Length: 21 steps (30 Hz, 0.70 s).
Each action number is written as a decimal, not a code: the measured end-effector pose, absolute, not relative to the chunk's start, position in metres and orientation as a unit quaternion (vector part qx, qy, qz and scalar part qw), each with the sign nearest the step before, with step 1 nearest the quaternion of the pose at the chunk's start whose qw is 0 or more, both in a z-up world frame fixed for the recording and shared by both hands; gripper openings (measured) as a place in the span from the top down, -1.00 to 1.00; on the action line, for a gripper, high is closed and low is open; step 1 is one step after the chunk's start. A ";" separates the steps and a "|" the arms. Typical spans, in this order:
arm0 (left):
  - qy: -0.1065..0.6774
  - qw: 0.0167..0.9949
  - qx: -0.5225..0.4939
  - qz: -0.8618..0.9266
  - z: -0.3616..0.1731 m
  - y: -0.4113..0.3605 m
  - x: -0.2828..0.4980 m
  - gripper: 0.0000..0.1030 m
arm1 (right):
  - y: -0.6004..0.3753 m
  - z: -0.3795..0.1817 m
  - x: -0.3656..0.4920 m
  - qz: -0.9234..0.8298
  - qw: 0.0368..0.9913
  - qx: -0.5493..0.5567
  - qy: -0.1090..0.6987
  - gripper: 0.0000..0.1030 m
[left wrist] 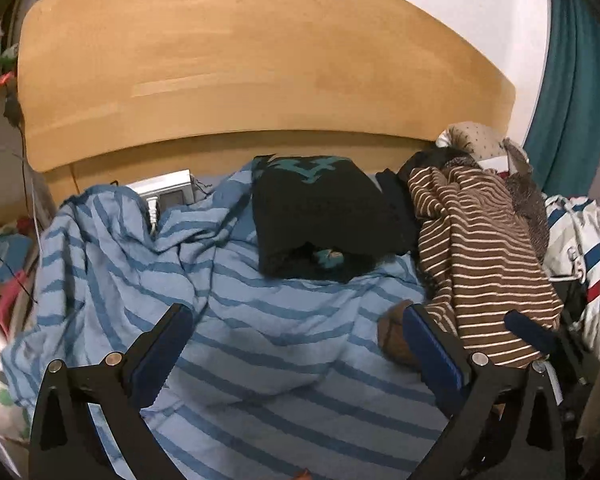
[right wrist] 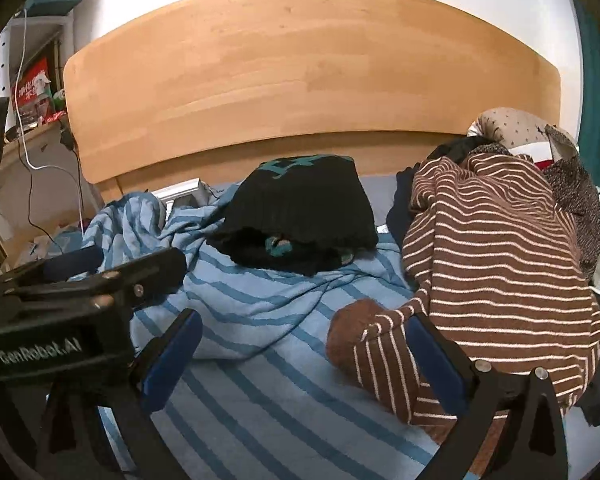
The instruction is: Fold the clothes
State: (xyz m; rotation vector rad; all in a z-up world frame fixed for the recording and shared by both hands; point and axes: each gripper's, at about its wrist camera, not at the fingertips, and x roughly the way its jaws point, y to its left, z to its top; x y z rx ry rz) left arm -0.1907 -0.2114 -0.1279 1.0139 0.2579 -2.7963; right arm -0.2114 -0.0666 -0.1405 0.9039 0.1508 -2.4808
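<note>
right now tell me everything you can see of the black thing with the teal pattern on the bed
The black garment looks like a ribbed knit, roughly folded into a thick bundle with a teal pattern on its top side. Teal bits peek from the open front edge. It lies on the blue striped cloth near the wooden headboard, left of the brown striped garment. Neither gripper touches it.

Left gripper (left wrist: 296, 328) and right gripper (right wrist: 304, 334): side by side, angled downward, jaws spread wide, nothing between the blue-padded fingers (right wrist: 172, 356) of either.
</note>
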 end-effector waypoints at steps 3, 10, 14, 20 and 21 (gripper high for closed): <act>0.087 0.084 0.338 -0.933 -0.121 -0.214 -0.193 -0.99 | -0.069 -0.134 -0.212 -0.906 0.250 0.336 0.057 -1.00; 0.085 0.097 0.345 -0.930 -0.111 -0.220 -0.202 -0.99 | -0.076 -0.122 -0.211 -0.908 0.241 0.332 0.078 -1.00; 0.084 0.096 0.354 -0.926 -0.108 -0.220 -0.206 -0.99 | -0.085 -0.119 -0.218 -0.905 0.236 0.345 0.084 -1.00; 0.081 0.096 0.357 -0.926 -0.106 -0.220 -0.208 -1.00 | -0.091 -0.115 -0.221 -0.902 0.242 0.348 0.080 -0.99; 0.087 0.093 0.358 -0.925 -0.107 -0.220 -0.208 -0.99 | -0.092 -0.115 -0.222 -0.902 0.240 0.349 0.085 -0.99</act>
